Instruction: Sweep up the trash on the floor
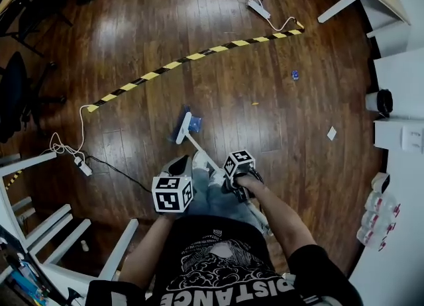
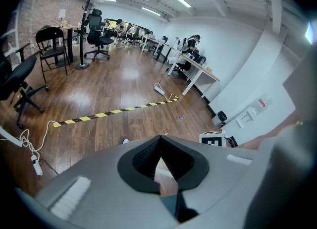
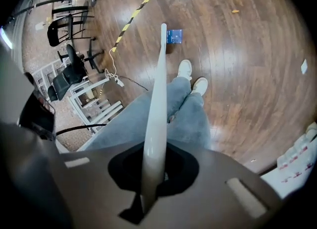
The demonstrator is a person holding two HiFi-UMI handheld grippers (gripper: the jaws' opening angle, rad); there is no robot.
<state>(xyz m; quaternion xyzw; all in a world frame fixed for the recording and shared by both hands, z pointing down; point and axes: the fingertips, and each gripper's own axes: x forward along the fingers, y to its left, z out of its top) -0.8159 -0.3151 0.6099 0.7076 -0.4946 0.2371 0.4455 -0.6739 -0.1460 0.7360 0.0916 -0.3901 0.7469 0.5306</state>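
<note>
black printed T-shirt (image 1: 199,235) | short sleeves (image 1: 317,273) | blue jeans (image 1: 211,200) | white shoes (image 1: 201,161)

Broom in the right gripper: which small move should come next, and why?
Probably swing the broom head rightward toward the small yellow scrap. The right gripper is shut on the broom handle, so the broom is ready, and the head sits just ahead of the person's shoes while the scrap lies apart on the floor to its right.

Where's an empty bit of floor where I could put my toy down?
Bare floor: beyond the striped tape, left of the white power strip; also between the broom handle and the paper scrap. Crowded at lower left, with cables and white frames.
</note>
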